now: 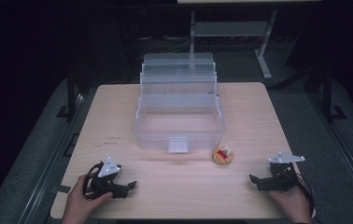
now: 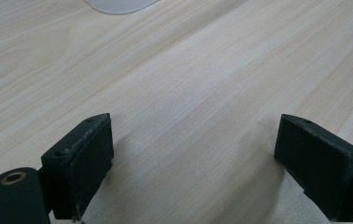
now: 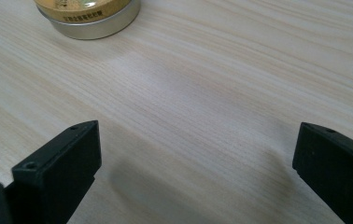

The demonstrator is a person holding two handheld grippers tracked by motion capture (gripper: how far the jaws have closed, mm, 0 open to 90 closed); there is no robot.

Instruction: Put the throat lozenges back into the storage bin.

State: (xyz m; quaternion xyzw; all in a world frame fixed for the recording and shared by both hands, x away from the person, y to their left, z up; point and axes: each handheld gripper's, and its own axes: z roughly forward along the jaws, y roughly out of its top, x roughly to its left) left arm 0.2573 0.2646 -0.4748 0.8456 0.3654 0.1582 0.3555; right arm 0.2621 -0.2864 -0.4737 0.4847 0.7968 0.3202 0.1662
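A clear plastic tiered storage box (image 1: 179,105) stands open in the middle of the wooden table (image 1: 118,121), its trays stepped back and its front latch facing me. A small round tin (image 1: 222,155) with a yellow and red label lies just right of the box's front; its metal side shows as the tin (image 3: 90,18) at the top of the right gripper view. My left gripper (image 1: 129,187) rests near the front left edge, open with nothing between its jaws (image 2: 193,163). My right gripper (image 1: 254,181) rests at the front right, open and empty (image 3: 198,172), pointing toward the tin.
A person's hands hold both grippers at the table's front edge. Bare wood lies between the grippers and the box. A corner of the box (image 2: 118,4) shows at the top of the left gripper view. A metal stand (image 1: 263,42) is behind the table on the dark floor.
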